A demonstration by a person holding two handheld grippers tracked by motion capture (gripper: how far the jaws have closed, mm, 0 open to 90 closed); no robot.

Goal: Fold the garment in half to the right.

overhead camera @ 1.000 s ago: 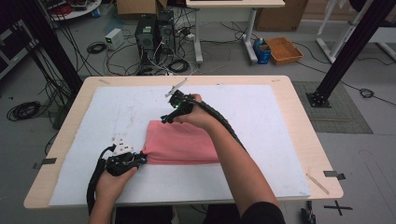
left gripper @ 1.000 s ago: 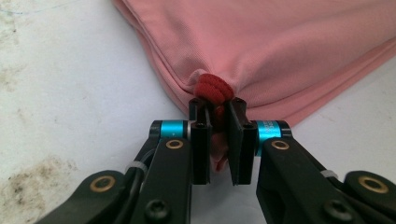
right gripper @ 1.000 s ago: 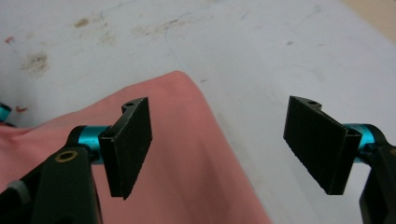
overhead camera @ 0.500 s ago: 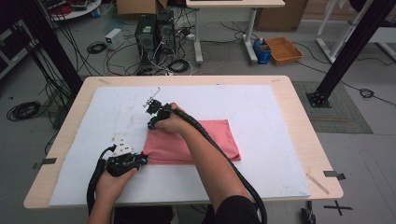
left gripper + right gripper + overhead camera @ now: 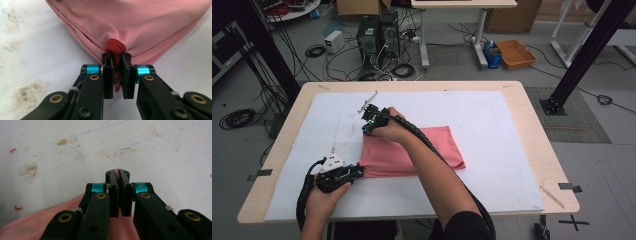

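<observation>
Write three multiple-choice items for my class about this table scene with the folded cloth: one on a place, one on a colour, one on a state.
1. Where does the left tool meet the folded cloth?
A. At its near left corner
B. At its far right corner
C. In its middle

2. What colour is the cloth?
A. Blue
B. Pink
C. Green

3. How do the jaws of the right tool stand?
A. Wide open above the table
B. Shut on a pen
C. Shut on the cloth's edge

Answers: 1 A, the high view shows that tool at the cloth's near left corner. 2 B, it is pink in the high view and both gripper views. 3 C, the right gripper view shows pink fabric pinched between closed jaws.
</observation>
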